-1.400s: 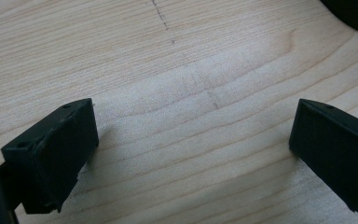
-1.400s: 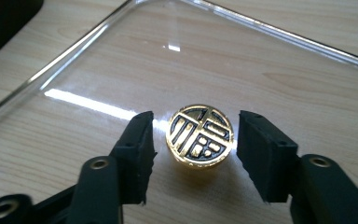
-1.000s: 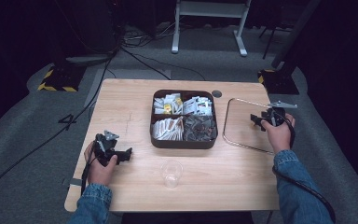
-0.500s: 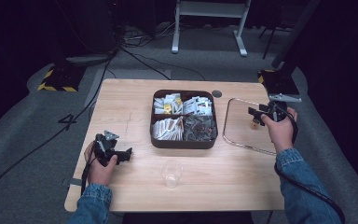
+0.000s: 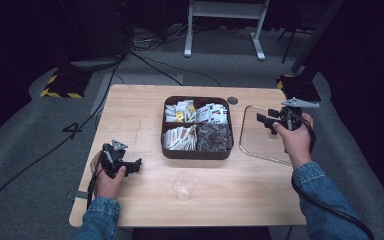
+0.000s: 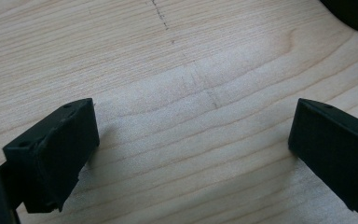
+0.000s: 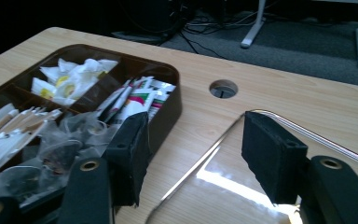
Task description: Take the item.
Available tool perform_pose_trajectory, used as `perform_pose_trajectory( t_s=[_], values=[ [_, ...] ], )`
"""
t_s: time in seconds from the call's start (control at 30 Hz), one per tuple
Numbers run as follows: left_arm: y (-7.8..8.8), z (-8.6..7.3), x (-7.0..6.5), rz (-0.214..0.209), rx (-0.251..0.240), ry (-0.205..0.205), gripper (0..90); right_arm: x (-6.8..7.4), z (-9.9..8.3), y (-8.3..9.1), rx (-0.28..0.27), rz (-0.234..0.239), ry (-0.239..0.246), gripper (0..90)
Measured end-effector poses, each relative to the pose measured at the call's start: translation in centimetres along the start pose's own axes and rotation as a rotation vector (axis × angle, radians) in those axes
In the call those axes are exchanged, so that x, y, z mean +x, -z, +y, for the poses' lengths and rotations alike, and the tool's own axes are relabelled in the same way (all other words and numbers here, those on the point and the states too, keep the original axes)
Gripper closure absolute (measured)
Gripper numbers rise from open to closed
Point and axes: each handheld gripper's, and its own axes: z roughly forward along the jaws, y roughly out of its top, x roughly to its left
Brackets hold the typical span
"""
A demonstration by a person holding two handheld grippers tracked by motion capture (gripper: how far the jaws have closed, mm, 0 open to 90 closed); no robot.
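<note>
A dark four-compartment box (image 5: pixel 198 152) of sachets and tea bags stands mid-table; the right gripper view shows its near corner (image 7: pixel 172 93). A clear plastic cup (image 5: pixel 184 185) stands in front of it. My left gripper (image 5: pixel 136 165) rests low over bare wood at the front left, jaws wide apart (image 6: pixel 191 140) with nothing between them. My right gripper (image 5: pixel 261 120) hovers above a clear metal-rimmed tray (image 5: pixel 260 150) at the right, pointing toward the box, open and empty (image 7: pixel 193 149). The tray's rim (image 7: pixel 205 149) runs between its jaws.
A round cable hole (image 5: pixel 232 100) lies behind the box, also close ahead (image 7: pixel 223 88) of my right gripper. Table edges drop to grey carpet with cables and a stand's feet (image 5: pixel 190 50) beyond. Bare wood spreads left of the box.
My right gripper has risen and shifted slightly farther back over the tray. The left gripper has stayed in place.
</note>
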Motion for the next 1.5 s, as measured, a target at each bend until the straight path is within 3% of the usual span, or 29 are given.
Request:
perform_pose_trajectory(
  t_s=[0.47, 0.77, 1.1, 1.5],
  values=[
    [0.0, 0.0, 0.0, 0.001, 0.001, 0.003, 2.2, 4.7, 0.9, -1.3, 0.055, 0.101, 0.059, 41.8],
    [0.0, 0.0, 0.0, 0.003, 0.0, 0.002, 2.3, 8.4, 0.7, -4.0, 0.113, 0.189, 0.113, 44.8],
    [0.0, 0.0, 0.0, 0.003, 0.0, 0.002, 2.2, 9.7, -0.1, -6.5, 0.16, 0.225, 0.134, 46.5],
    [0.0, 0.0, 0.0, 0.002, 0.001, 0.003, 2.2, 11.4, -1.5, -9.8, 0.243, 0.246, 0.195, 46.5]
  ],
)
